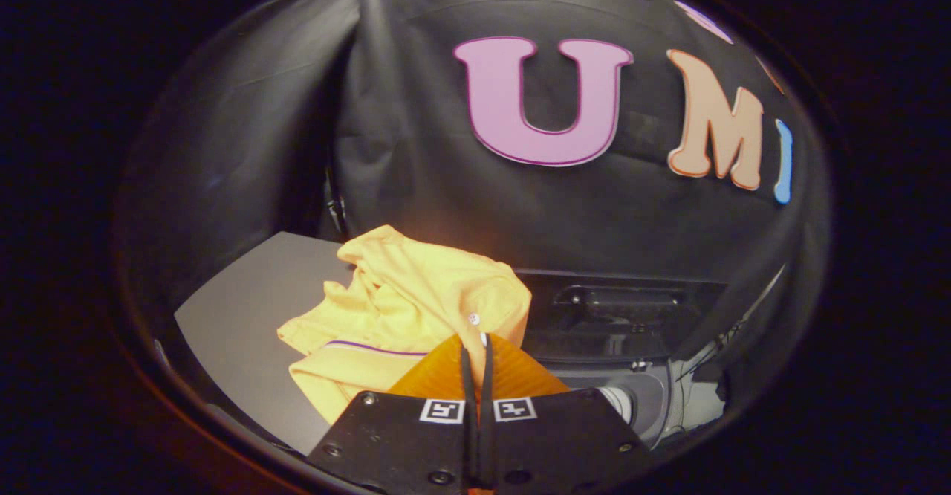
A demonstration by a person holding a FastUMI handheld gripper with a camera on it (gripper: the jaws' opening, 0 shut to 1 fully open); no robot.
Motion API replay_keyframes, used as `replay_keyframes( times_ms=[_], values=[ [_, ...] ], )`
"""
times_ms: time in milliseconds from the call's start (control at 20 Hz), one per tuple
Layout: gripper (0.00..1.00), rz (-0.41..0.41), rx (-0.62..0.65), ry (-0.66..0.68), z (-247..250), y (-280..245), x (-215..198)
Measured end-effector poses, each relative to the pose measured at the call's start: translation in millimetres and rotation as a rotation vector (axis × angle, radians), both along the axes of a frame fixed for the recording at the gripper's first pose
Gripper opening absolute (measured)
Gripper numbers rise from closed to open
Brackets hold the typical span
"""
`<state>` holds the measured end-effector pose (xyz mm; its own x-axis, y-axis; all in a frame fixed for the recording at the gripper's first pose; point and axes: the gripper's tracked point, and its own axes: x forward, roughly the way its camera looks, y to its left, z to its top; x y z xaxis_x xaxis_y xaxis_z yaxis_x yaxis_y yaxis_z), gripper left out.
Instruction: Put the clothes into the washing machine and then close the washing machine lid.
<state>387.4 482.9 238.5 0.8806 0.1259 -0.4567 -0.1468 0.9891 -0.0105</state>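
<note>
A: Where is the clothing?

B: A yellow shirt [416, 298] lies crumpled on the grey table [238, 316], just ahead of the gripper [478, 346] and a little to the left of its tips. It has a thin purple stripe along one folded edge and a small white button near the orange fingers [513, 376].

A: And the jaws — wide or narrow?

B: Narrow. The two orange fingers stand pressed together, with only a thin dark seam between them. Their tips reach the shirt's near edge, by the button, but I cannot tell whether any cloth is pinched in that seam.

A: What about the washing machine?

B: The washing machine [631, 346] sits just beside the table, to the right of the shirt and beyond the fingers. Its top is open — a dark lid [617, 302] stands raised at the back with a handle recess in it, and a pale rim of the machine shows just right of the fingers.

A: Is the shirt touching the machine?

B: Its right edge comes close to the lid's left side; whether they touch is unclear.
</note>
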Motion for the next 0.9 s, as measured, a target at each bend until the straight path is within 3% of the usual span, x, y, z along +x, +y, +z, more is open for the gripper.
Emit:
replay_keyframes(
  times_ms=[900],
  values=[
    [0.01, -0.261, 0.004, -0.005, -3, -31, 3]
  ],
)
